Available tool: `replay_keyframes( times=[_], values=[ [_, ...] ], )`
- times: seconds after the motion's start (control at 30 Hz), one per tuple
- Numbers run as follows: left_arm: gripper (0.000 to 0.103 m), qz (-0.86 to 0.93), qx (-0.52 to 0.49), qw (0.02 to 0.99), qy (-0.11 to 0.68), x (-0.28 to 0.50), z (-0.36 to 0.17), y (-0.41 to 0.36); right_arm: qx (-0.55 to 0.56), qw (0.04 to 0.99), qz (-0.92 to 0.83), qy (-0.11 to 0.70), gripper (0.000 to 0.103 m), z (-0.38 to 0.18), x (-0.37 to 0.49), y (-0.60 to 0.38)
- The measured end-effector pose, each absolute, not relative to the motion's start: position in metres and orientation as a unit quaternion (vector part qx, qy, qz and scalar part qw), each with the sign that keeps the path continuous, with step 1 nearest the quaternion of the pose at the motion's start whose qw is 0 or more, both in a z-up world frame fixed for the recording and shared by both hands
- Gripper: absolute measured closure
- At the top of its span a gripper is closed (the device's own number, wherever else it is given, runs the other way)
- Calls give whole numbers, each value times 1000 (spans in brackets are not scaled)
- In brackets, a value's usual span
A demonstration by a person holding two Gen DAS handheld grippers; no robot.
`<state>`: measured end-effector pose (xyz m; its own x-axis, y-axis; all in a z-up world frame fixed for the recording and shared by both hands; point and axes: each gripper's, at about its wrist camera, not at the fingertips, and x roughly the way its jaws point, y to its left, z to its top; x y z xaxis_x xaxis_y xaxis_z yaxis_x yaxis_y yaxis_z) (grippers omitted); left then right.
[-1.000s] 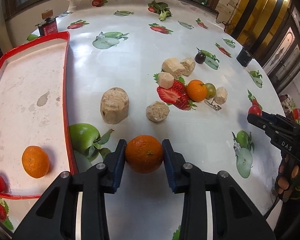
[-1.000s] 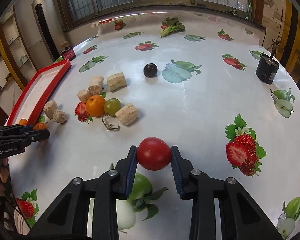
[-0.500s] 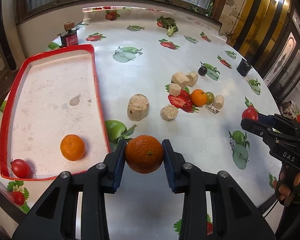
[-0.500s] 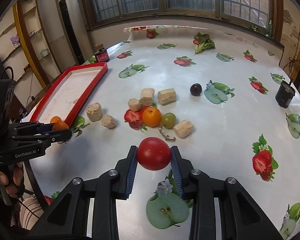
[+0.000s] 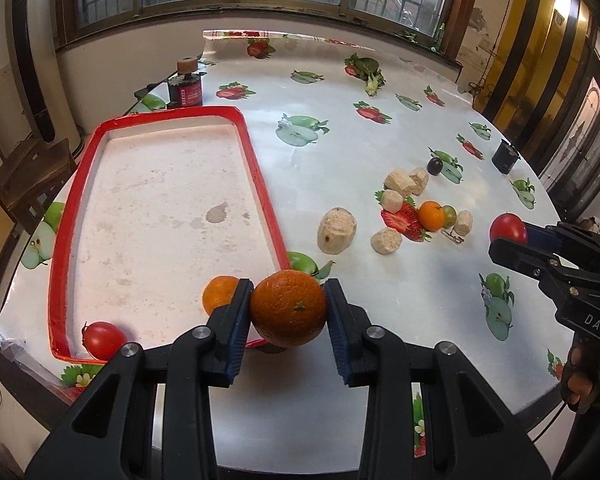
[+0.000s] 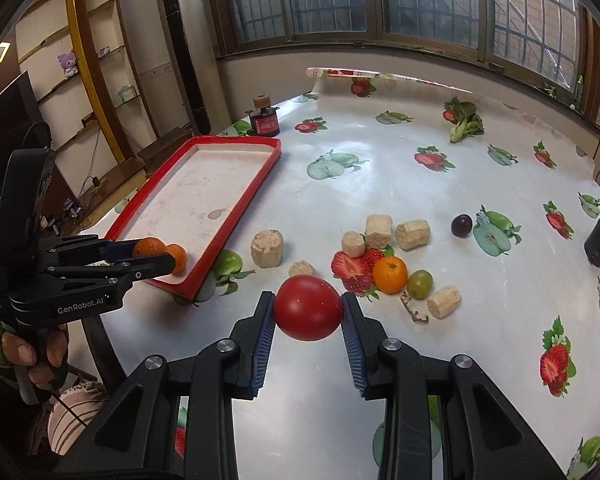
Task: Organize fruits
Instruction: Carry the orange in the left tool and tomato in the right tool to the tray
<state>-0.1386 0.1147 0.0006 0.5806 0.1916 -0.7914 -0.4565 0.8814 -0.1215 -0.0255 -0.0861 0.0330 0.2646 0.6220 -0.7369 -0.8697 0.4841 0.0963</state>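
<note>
Carry stage: your left fingers (image 5: 288, 312) grip an orange (image 5: 289, 309), right fingers (image 6: 308, 309) a tomato (image 6: 308, 307); next, release into the red tray (image 5: 265, 184) ahead-left.

Readable: "DAS" in white letters on the black body of the right hand-held gripper (image 5: 512, 240), seen from the left wrist view; "GenRobot.AI" in white on the side of the left hand-held gripper (image 6: 150, 255), seen from the right wrist view, with finer print beneath too small to read. Label on the small dark jar (image 6: 265, 119) illegible.
</note>
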Motion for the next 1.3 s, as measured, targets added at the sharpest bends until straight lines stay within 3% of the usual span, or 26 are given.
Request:
replay_keyframes(
  times=[1.3],
  values=[
    [69,253,-193,855,409,-184,1,198,-165,725,556,371,69,29,-53,10]
  ],
)
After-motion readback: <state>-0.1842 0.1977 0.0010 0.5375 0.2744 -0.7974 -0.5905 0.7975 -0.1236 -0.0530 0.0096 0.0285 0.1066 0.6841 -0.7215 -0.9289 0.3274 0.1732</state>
